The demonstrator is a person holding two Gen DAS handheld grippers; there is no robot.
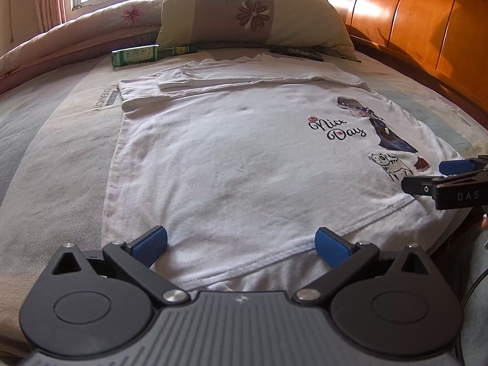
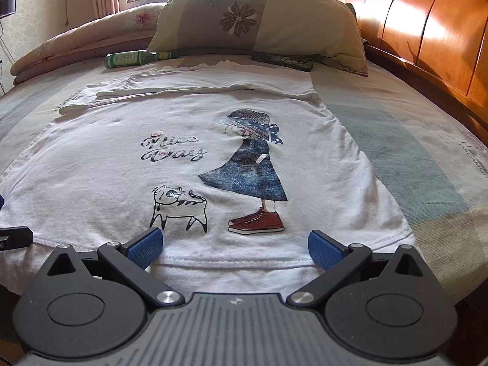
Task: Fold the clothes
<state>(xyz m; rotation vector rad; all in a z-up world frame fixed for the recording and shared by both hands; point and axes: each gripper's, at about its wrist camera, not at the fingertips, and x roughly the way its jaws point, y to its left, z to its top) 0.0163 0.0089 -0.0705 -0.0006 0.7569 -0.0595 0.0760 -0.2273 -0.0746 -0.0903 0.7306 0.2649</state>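
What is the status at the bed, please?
Both tongs, left and right, open at shirt hem. White T-shirt flat, sleeves folded in. Green bottle beyond collar, clear.

Both cameras sit low at the hem of the white T-shirt (image 1: 231,158), facing the pillow (image 1: 253,12). The left view looks from the shirt's left corner, the right from nearer its print. Both share shirt, pillow and headboard (image 2: 427,30).
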